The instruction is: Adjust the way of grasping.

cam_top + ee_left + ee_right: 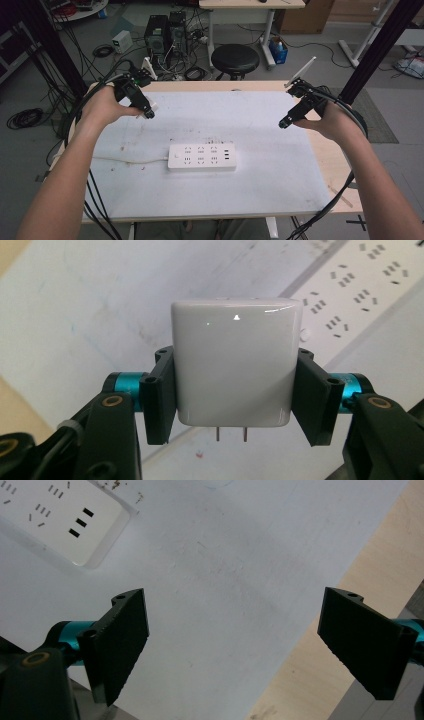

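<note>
A white plug adapter [234, 371] with two metal prongs at its lower end sits clamped between the black jaws of my left gripper [235, 390]. Seen from the high view, that left gripper [148, 112] hovers above the table's far left with the white adapter [152, 106] at its tip. A white power strip [202, 157] lies flat in the middle of the white mat [260, 125], its cord running left. My right gripper [284, 123] hangs over the mat's far right; in the right gripper view its jaws [232, 645] stand wide apart with nothing between them, the power strip's end [60, 515] at upper left.
The white mat covers most of the wooden table [334, 165], whose bare edge shows on the right. Beyond the far edge stand a black stool [235, 59] and computer towers [165, 32] with tangled cables on the floor.
</note>
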The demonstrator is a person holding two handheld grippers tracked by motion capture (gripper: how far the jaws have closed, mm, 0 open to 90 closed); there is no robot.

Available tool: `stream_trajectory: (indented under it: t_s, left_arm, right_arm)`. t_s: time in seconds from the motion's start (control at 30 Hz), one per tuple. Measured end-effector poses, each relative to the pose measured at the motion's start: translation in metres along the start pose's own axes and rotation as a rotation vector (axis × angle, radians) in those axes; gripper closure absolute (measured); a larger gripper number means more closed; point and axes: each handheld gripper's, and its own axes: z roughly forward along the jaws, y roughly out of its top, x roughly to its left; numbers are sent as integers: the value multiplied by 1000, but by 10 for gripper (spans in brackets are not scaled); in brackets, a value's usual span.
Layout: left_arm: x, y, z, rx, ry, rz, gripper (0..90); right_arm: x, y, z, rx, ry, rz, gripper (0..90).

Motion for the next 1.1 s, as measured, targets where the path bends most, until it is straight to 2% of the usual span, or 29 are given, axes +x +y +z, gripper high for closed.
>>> stream_trajectory:
  t_s: [0.1,0.13,0.27,0.37,0.47,0.5,0.57,0.63,0.7,0.73,0.83,0.87,0.93,1.1]
  left_arm:
    - [-9,3,-3,-50,-24,68,424]
    - [-12,4,-3,-68,-37,92,424]
    - [-25,8,0,-136,-93,179,424]
    - [-38,13,5,-185,-142,258,425]
    - [-52,20,16,-250,-199,337,425]
    - [-55,22,18,-264,-211,352,424]
    - [-64,28,24,-297,-237,398,425]
    - [-74,34,31,-333,-269,438,425]
    - [-84,39,38,-369,-293,479,425]
    - [-89,42,41,-381,-304,493,425]
    - [-105,50,49,-412,-305,550,425]
    - [-111,53,52,-419,-315,556,425]
    - [-121,58,57,-439,-305,595,425]
    - [-142,67,63,-489,-308,641,425]
  right_arm:
    - [0,-1,-3,4,26,44,130]
    - [0,-2,-4,2,46,63,172]
    - [-1,-4,-4,-13,112,128,185]
    - [-6,-7,-2,-47,242,222,186]
    - [-7,-8,-1,-67,332,299,187]
    - [-7,-8,1,-73,377,329,193]
    - [-6,-9,3,-73,418,359,265]
    - [-4,-10,6,-60,484,394,273]
    - [-2,-11,9,-70,537,423,275]
    - [-1,-11,11,-82,588,446,276]
    - [2,-13,15,-122,698,493,334]
    - [4,-13,16,-125,716,500,342]
    - [9,-11,19,-130,746,504,360]
    - [19,-5,27,-121,814,529,388]
